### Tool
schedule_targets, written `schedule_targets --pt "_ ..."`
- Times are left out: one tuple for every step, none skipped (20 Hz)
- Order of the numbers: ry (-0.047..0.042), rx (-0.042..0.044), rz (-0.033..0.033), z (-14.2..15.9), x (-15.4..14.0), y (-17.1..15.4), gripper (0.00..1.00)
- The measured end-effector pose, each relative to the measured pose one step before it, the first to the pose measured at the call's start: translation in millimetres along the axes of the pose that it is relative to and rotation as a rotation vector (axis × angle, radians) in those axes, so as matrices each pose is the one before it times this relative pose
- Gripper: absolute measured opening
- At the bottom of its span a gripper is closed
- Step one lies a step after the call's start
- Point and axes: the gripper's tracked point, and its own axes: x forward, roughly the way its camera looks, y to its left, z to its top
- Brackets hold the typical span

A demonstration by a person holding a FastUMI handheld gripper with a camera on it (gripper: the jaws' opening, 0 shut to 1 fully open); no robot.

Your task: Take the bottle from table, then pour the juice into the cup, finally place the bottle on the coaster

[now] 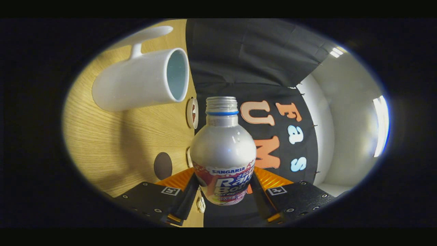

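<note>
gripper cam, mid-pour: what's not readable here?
- Silver metal bottle: its base, hidden between the gripper fingers; juice level, opaque wall.
- White ceramic mug: its inside bottom, too dim.
- Round brown coaster: partly hidden by the finger mount.

A wooden table (112, 143) is carrying a white cup (140, 82). A dark round coaster (163, 165) is lying near it

I have the gripper (223, 186) with both fingers (187, 200) pressed on the silver metal bottle with a blue neck ring (222, 150), cap off, threads bare | view rolled sideways | white ceramic mug (140, 82) stands on the light wooden counter (112, 143), beyond the bottle mouth | small dark round coaster (163, 166) nearer the fingers
</note>
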Motion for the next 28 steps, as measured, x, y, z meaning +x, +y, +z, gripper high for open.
schedule_targets --pt "-0.00375 -0.01389 -0.0051 0.87 0.12 -0.91 0.77" --pt "-0.00258 -0.01002 -0.00159 0.39 -0.67 0.29 0.77" --pt "-0.00435 -0.00689 -0.00177 0.96 0.85 -0.26 0.77" --pt "-0.00427 -0.00606 -0.00256 1.1 -0.94 -0.13 0.77" --pt "-0.00509 -0.0073 -0.00042 1.41 -0.18 -0.02 0.77" --pt "-0.00502 -0.00998 -0.00183 1.45 1.85 -1.33 0.77" --pt "-0.00493 -0.01174 -0.00116 1.3 2.7 -1.46 0.77" --pt "-0.00272 -0.0105 -0.0007 0.11 0.21 0.1 0.77" --pt "-0.00475 -0.01187 0.00104 0.79 1.77 -0.07 0.77" --pt "-0.00435 -0.01179 -0.002 1.36 1.94 0.42 0.77" --pt "-0.00362 -0.00932 0.00167 -0.89 0.92 0.31 0.77" --pt "-0.00458 -0.00868 0.00299 1.85 -0.62 2.21 0.77" --pt "-0.00419 -0.0109 0.00022 -0.17 -0.35 0.14 0.77" --pt "-0.0033 -0.00977 -0.00125 0.35 0.58 0.35 0.77" --pt "-0.00281 -0.00736 -0.00286 -0.82 0.17 -0.17 0.77" --pt "-0.00509 -0.008 -0.00346 0.25 0.78 -2.05 0.77" --pt "-0.00422 -0.00903 -0.00361 0.12 0.8 -1.39 0.77" --pt "-0.00491 -0.01122 -0.0032 0.17 0.55 -1.03 0.77" --pt "-0.00386 -0.00821 -0.00126 -0.37 0.72 -0.29 0.77" --pt "-0.00469 -0.00794 -0.00006 -0.14 -0.33 -0.16 0.77" --pt "-0.00384 -0.00748 -0.00033 -0.79 0.56 0.52 0.77" --pt "-0.00491 -0.00954 -0.0014 0.39 -1.1 -0.13 0.77" --pt "-0.00518 -0.01085 -0.00033 1.74 0.8 -1.02 0.77" --pt "-0.00254 -0.01214 -0.00198 0.24 -0.21 -1.91 0.77" --pt "-0.00176 -0.01151 -0.00512 -0.26 -0.35 -1.12 0.77" --pt "-0.00532 -0.00092 0.0017 1.38 0.07 0.42 0.77" --pt "0.00128 0.00642 0.0018 -1.01 0.81 0.01 0.77" --pt "-0.00139 0.00245 -0.00028 -0.1 -0.32 -0.02 0.77"
